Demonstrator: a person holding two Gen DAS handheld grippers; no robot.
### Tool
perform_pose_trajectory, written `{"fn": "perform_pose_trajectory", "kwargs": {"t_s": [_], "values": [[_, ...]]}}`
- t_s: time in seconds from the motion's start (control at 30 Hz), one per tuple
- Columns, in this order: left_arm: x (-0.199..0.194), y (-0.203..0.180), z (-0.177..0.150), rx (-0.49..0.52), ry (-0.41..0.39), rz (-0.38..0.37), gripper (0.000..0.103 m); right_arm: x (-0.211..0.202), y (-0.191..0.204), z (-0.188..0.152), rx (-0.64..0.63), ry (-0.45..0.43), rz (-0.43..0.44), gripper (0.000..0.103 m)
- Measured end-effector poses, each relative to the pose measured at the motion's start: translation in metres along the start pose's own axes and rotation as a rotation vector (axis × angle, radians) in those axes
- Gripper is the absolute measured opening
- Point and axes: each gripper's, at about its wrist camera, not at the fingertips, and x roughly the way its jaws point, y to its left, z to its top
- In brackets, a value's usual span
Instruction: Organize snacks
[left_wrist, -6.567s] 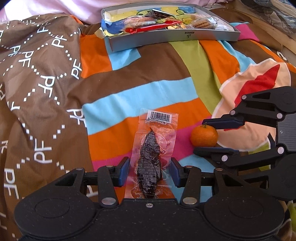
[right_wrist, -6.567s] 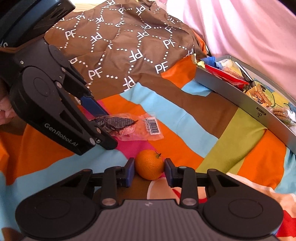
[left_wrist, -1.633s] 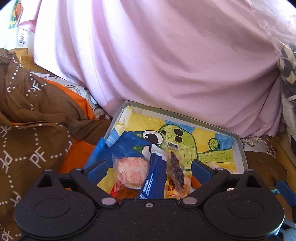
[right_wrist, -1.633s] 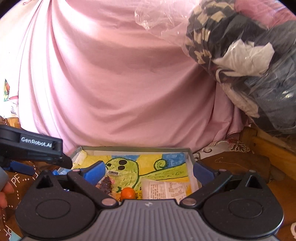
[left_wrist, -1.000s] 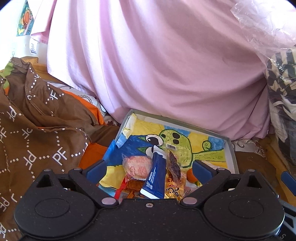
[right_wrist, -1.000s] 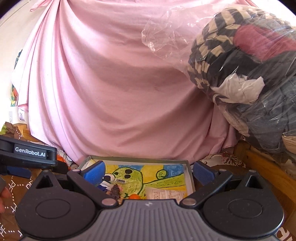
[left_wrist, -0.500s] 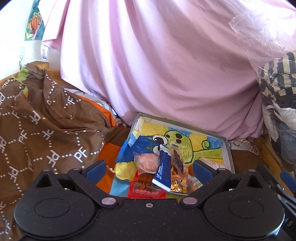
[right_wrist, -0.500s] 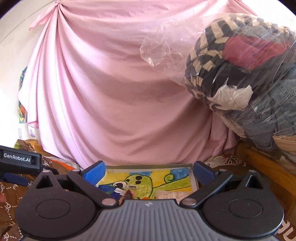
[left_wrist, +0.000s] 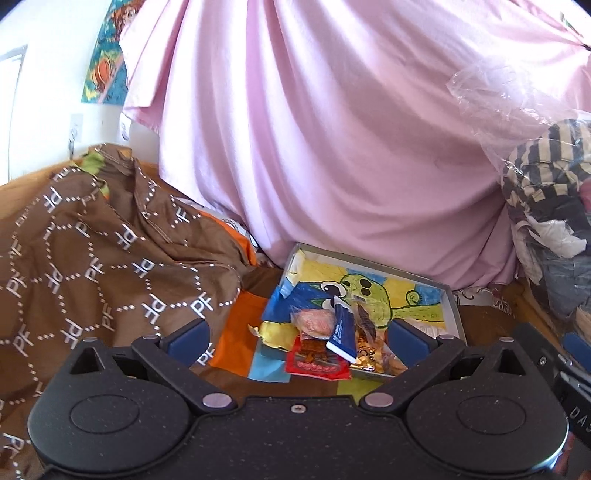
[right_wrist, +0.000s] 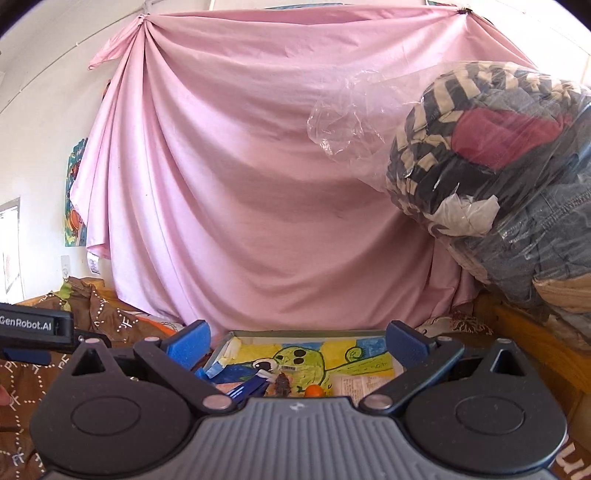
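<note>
The left tool (left_wrist: 297, 339) stood with its blue pads spread wide apart and nothing between them. Ahead of it, just past the fingertips, lay the grey tray (left_wrist: 452, 306) on the striped bedcover (left_wrist: 240, 332), its floor lined with a green cartoon drawing. The snacks were heaped at the tray's near end: a clear packet with a pinkish cake (left_wrist: 314, 321), a blue-and-white packet (left_wrist: 341, 334) leaning across the pile, a clear packet holding a dark dried piece (left_wrist: 365, 321), a gold-wrapped snack (left_wrist: 367, 356), and a red packet (left_wrist: 317, 360) hanging over the near rim.

The right tool (right_wrist: 297, 349) was likewise spread wide and empty. Between its fingers the same tray (right_wrist: 229, 341) showed low ahead, with a small orange (right_wrist: 316, 390) lying beside the dark dried piece (right_wrist: 282, 384) and a white printed packet (right_wrist: 354, 386) to the orange's right. Beyond both tools hung a pink sheet (right_wrist: 277, 184). A brown patterned quilt (left_wrist: 92, 258) lay to the left tool's left.
</note>
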Motion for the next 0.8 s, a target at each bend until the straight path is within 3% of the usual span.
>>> {"fn": "perform_pose_trajectory", "kwargs": {"t_s": [0.3,0.57,0.8], "values": [[-0.039,0.014,-0.022,-0.011,-0.129,-0.017,0.102,-0.024,0.005,-0.007,0.048,0.003,0.015,0.103],[-0.051,0.02,-0.044,0.075,-0.1,-0.016,0.102,-0.042,0.017,-0.021,0.04,0.011,-0.01,0.103],[-0.049,0.036,-0.046,0.037,-0.094,0.032,0.102,-0.048,0.02,-0.027,0.033,0.009,-0.048,0.103]]}}
